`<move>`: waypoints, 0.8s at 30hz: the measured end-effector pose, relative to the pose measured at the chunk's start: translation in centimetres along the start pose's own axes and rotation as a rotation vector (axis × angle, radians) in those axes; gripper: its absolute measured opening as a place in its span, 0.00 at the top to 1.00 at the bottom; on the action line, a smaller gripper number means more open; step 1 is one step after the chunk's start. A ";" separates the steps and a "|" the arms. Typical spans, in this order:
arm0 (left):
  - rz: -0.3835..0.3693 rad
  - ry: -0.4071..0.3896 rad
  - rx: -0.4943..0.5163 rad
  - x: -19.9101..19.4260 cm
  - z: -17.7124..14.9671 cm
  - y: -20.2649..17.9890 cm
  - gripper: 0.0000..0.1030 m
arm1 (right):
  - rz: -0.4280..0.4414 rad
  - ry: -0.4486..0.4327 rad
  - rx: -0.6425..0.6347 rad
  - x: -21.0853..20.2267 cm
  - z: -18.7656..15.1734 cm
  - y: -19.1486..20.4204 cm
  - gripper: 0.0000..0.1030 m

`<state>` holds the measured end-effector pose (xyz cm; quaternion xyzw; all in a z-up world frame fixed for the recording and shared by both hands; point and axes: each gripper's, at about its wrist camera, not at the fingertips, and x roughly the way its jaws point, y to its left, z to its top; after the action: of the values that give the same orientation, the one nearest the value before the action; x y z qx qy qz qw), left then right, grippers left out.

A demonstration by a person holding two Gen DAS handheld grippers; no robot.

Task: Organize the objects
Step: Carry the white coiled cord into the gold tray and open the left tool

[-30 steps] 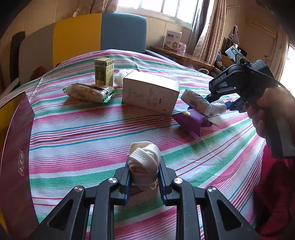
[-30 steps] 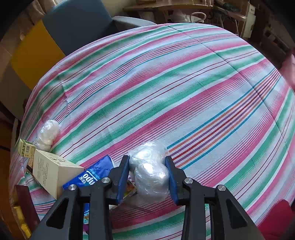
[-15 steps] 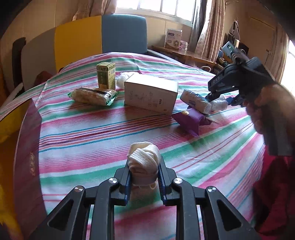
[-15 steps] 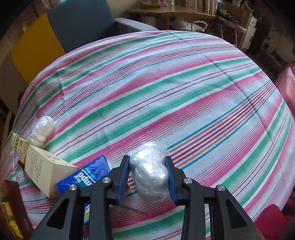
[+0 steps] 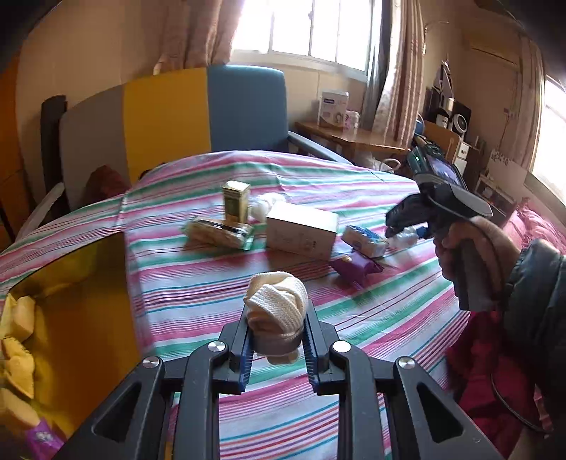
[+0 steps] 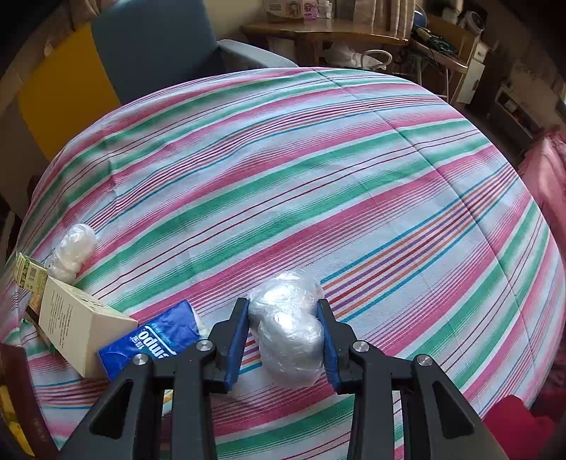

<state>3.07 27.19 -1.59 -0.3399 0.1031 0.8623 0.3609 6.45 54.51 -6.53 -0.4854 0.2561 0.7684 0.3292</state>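
We are carrying a cream knitted roll [image 5: 276, 304], clamped in the left gripper [image 5: 276, 348], toward the yellow-lined box [image 5: 70, 300] beside the bed; next we must release over it. The right gripper [image 6: 286, 339] is pinching a plastic-wrapped bundle [image 6: 288, 332] above the striped bedspread [image 6: 318, 159], armchair [image 5: 244, 106] and window [image 5: 300, 28] beyond.

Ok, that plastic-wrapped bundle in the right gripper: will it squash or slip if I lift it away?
Probably soft: the plastic-wrapped bundle bulges out past the right gripper above and below its blue pads. The glossy, crinkled film looks slick, so it may slide in a light grip. It seems light for its bulk, though the pictures can't confirm that.
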 end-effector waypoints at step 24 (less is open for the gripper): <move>0.200 0.074 -0.455 -5.1 -2.7 25.3 0.78 | -0.029 -0.061 -0.012 -1.3 0.0 0.1 0.63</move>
<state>-10.52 5.06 -1.98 -0.4316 -0.0473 0.8819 0.1839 6.83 54.10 -5.31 -0.4673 0.2345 0.7795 0.3450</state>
